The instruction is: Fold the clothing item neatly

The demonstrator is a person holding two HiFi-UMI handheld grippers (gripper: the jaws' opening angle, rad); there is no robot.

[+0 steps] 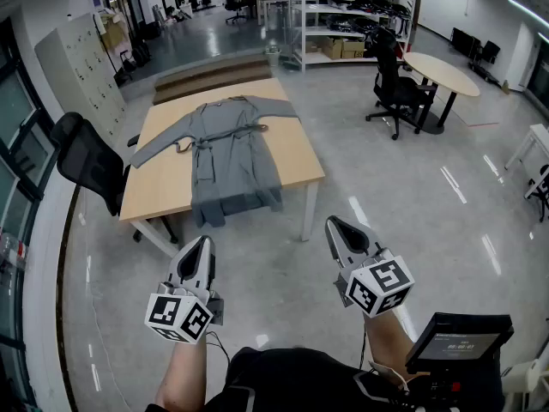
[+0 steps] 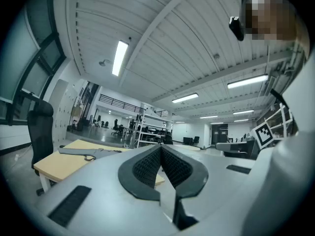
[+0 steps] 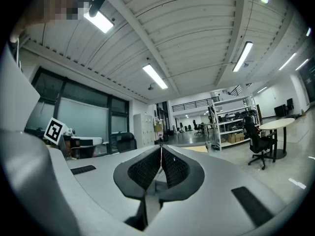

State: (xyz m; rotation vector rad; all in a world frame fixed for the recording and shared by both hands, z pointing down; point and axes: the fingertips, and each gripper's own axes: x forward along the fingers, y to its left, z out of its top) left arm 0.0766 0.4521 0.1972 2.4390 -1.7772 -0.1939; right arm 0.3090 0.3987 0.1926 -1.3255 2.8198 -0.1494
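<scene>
A grey robe [image 1: 225,151] with a belt lies spread flat on a light wooden table [image 1: 292,148], sleeves out to both sides and its hem hanging over the near edge. My left gripper [image 1: 202,245] is held level over the floor, well short of the table, shut with nothing between its pads. My right gripper [image 1: 337,227] hovers beside it, also shut and empty. In the left gripper view the robe [image 2: 88,152] shows low on the tabletop beyond the closed left gripper [image 2: 161,149]. In the right gripper view the right gripper [image 3: 161,149] points across the room, the jaws touching.
A black office chair [image 1: 90,163] stands at the table's left side. Another black chair [image 1: 396,88] and a round table [image 1: 442,74] are at the right. Metal shelving [image 1: 343,15] stands behind. A tablet device [image 1: 459,346] sits at lower right.
</scene>
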